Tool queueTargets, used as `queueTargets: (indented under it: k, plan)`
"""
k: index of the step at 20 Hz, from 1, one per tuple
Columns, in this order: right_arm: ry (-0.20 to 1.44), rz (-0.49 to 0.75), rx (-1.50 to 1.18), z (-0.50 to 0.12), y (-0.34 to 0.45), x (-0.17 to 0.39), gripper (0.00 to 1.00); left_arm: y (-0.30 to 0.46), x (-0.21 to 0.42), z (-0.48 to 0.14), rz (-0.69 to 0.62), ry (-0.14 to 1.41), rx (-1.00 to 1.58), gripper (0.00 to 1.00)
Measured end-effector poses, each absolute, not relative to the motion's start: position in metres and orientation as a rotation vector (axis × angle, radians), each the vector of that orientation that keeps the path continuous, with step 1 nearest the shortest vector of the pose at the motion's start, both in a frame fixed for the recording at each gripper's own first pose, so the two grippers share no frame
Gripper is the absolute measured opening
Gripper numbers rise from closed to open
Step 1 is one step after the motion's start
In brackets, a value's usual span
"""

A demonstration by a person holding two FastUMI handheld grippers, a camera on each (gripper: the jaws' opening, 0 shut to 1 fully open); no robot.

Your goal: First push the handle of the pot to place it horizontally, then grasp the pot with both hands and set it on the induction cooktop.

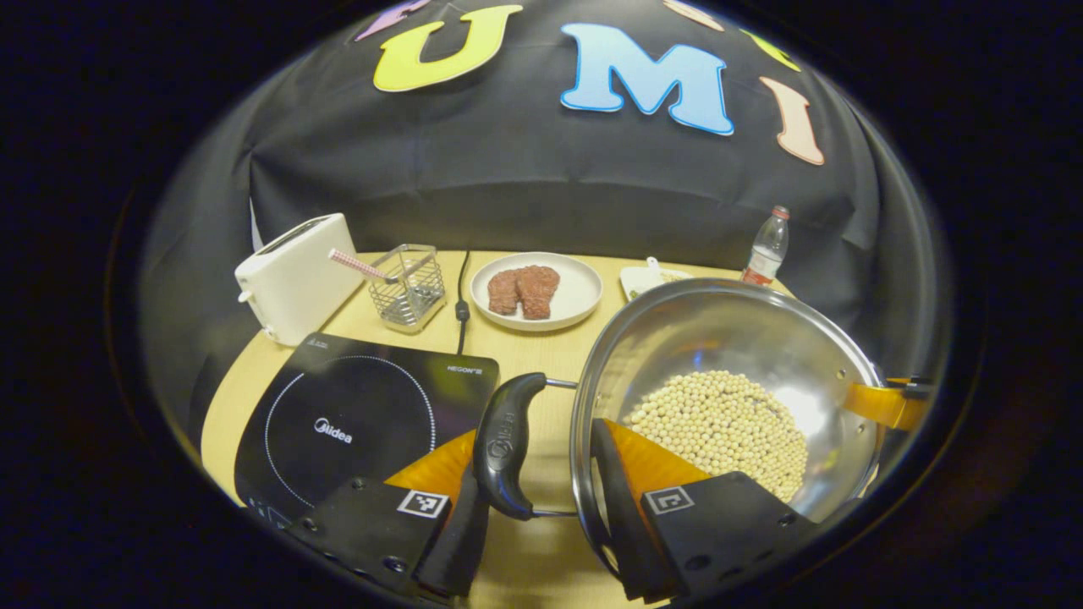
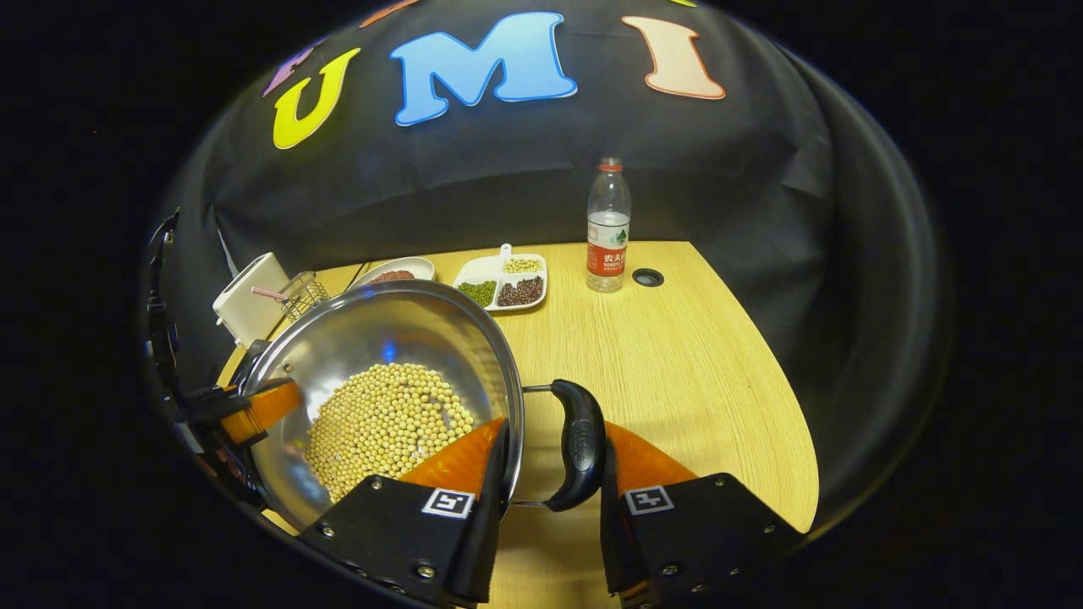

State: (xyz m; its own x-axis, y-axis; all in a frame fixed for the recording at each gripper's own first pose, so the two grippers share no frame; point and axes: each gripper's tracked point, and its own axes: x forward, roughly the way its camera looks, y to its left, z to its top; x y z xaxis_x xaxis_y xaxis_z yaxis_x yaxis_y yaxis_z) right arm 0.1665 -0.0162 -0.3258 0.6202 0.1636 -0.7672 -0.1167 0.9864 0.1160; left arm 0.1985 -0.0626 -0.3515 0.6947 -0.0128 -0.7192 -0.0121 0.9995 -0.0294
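Note:
A steel pot (image 1: 761, 338) holding soybeans (image 1: 719, 423) is just right of the black induction cooktop (image 1: 355, 423). My left gripper (image 1: 541, 461) straddles the pot's black left handle (image 1: 508, 440), one finger outside the handle and the other inside the rim, both pressing. My right gripper (image 2: 554, 440) grips the pot's right handle (image 2: 579, 444) and rim the same way. Across the pot (image 2: 381, 338), the left gripper (image 2: 254, 410) holds the far rim. Whether the pot rests on the table is unclear.
Along the back of the wooden table (image 2: 677, 364) stand a white toaster (image 1: 296, 275), a wire basket (image 1: 410, 288), a plate of meat (image 1: 535, 292), a divided dish of beans (image 2: 501, 283) and a water bottle (image 2: 607, 224). The cooktop's cable (image 1: 461, 304) runs backward.

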Motion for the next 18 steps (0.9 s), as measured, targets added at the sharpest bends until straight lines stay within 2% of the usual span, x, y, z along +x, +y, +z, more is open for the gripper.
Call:
queueTargets:
  k: [6,7,8,9,18]
  plan:
    - [0.881,0.16,0.048,-0.318,0.007,0.158,0.5,-0.035,0.192,-0.343,0.0,0.814,-0.039,0.7]
    - [0.882,0.16,0.052,-0.317,0.012,0.157,0.5,-0.03,0.192,-0.342,-0.001,0.813,-0.035,0.66]
    - [0.882,0.162,0.055,-0.316,0.015,0.155,0.5,-0.024,0.192,-0.34,0.0,0.812,-0.031,0.7]
    - [0.884,0.164,0.057,-0.316,0.022,0.154,0.5,-0.017,0.191,-0.338,0.001,0.809,-0.028,0.66]
    - [0.892,0.194,0.06,-0.314,0.078,0.148,0.5,0.047,0.186,-0.337,0.028,0.817,-0.029,0.66]
